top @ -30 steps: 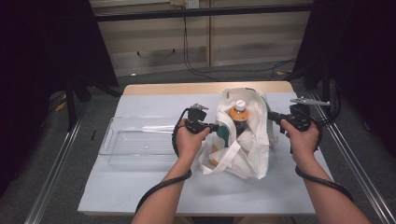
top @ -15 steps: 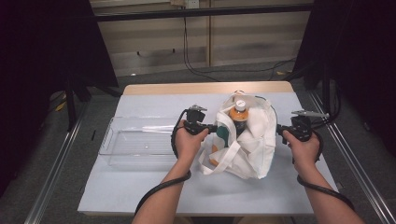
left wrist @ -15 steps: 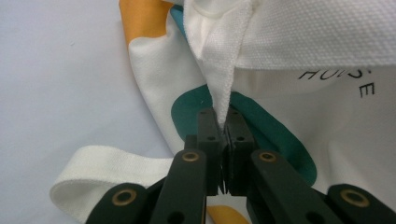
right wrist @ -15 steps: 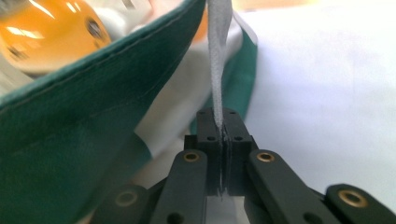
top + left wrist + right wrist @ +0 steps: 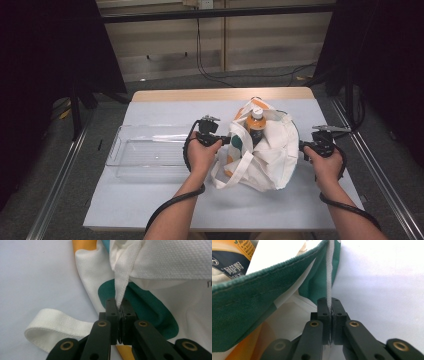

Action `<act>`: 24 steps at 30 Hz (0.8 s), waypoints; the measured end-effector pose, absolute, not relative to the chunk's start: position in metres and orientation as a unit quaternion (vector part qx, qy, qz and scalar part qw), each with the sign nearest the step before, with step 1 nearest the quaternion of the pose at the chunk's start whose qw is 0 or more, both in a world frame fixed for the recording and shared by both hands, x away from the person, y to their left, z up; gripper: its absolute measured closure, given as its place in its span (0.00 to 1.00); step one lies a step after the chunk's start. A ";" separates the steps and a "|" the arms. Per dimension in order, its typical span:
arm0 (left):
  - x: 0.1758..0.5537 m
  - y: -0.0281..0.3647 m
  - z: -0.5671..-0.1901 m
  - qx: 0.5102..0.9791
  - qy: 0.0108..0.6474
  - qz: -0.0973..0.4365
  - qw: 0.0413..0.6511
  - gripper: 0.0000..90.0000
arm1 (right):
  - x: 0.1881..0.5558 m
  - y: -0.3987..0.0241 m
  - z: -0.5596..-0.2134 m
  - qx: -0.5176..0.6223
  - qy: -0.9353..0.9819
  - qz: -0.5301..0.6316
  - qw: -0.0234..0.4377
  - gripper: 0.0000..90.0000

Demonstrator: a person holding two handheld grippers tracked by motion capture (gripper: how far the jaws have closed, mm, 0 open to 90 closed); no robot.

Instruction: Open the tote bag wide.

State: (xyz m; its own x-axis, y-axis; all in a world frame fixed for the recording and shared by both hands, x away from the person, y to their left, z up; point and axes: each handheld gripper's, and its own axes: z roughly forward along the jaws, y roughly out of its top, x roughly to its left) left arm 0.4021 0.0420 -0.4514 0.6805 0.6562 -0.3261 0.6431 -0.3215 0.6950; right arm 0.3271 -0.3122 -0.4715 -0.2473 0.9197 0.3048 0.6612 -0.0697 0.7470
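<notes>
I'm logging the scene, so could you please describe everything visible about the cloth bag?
The cloth bag is white woven fabric with teal and orange patches and a loose strap. It slumps on the table, mouth open, an orange-labelled bottle standing inside. The left gripper and right gripper each pinch its edge on opposite sides.

White woven cloth tote bag [image 5: 265,155] with teal and orange printed patches: coarse, matt weave, stitched hem. Orange-labelled plastic bottle [image 5: 256,125] inside: glossy label, smooth white cap. Clear plastic rectangular tray [image 5: 150,152]: glossy, transparent. Surface [image 5: 150,200]: matt pale covering, smooth; bare wood at far edge. Left tool [image 5: 119,311] and right tool [image 5: 330,308]: matt black plastic, brass-coloured rivets.
</notes>
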 end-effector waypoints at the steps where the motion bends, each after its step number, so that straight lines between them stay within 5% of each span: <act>1: 0.402 0.042 -0.452 0.813 0.400 0.007 0.423 0.97 | 0.327 -0.312 -0.472 0.594 0.665 0.426 0.152 0.98; 13: 0.404 0.045 -0.441 0.805 0.403 0.001 0.434 0.93 | 0.329 -0.311 -0.460 0.586 0.668 0.432 0.158 0.96; 24: 0.407 0.050 -0.425 0.805 0.404 -0.001 0.435 0.78 | 0.333 -0.308 -0.449 0.579 0.672 0.431 0.166 0.89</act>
State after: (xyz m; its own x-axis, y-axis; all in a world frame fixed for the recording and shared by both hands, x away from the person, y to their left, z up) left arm 0.4071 0.0500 -0.4252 0.6737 0.6492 -0.3530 0.6509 -0.2952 0.6994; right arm 0.3332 -0.3080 -0.4488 -0.2738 0.9215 0.2755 0.6347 -0.0421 0.7716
